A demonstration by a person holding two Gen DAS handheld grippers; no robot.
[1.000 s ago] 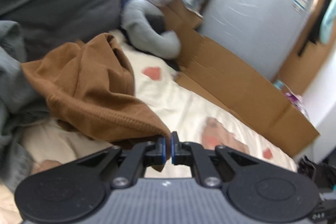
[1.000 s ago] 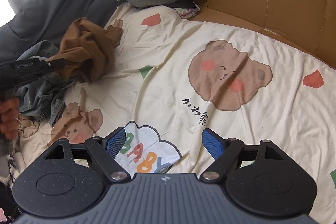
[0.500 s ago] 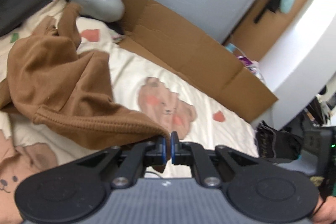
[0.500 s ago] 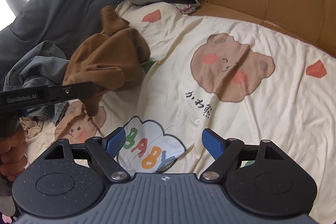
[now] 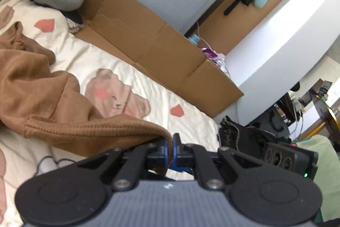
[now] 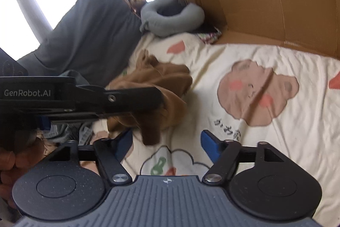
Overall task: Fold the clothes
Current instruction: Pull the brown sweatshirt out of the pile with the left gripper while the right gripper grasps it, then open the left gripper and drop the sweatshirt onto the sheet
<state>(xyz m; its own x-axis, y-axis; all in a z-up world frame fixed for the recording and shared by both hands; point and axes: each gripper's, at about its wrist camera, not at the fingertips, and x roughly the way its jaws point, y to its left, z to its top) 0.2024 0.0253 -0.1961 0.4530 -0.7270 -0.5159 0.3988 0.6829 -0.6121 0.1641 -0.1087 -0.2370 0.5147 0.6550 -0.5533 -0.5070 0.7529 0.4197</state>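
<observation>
Hanging from the left gripper, whose blue-padded jaws are clenched on a ribbed hem, the rust-brown knitted garment trails back across the cream bedsheet printed with cartoon bears, most of it bunched in soft folds on the sheet and only the pinched edge lifted. It looks light and wholly limp: the cloth sags and creases under its own weight, so it will not hold any shape by itself and, I judge, needs two spaced holds to be spread flat. The ribbed band is the thickest, least slippery part, a sound place to grip; a second hold further along that same hem, or at an opposite corner, should let it be shaken open. The right gripper hovers low over the sheet with its jaws spread wide and nothing between them, just beside the dangling brown tail of cloth in the right wrist view. Compared with a second ago, the garment has been dragged away from the heap of grey-blue clothes by the dark grey cushion and out toward the middle of the bed, and the left gripper has swung close in front of the right one. The grey U-shaped neck pillow and the flattened brown cardboard sheets lie where they did.
</observation>
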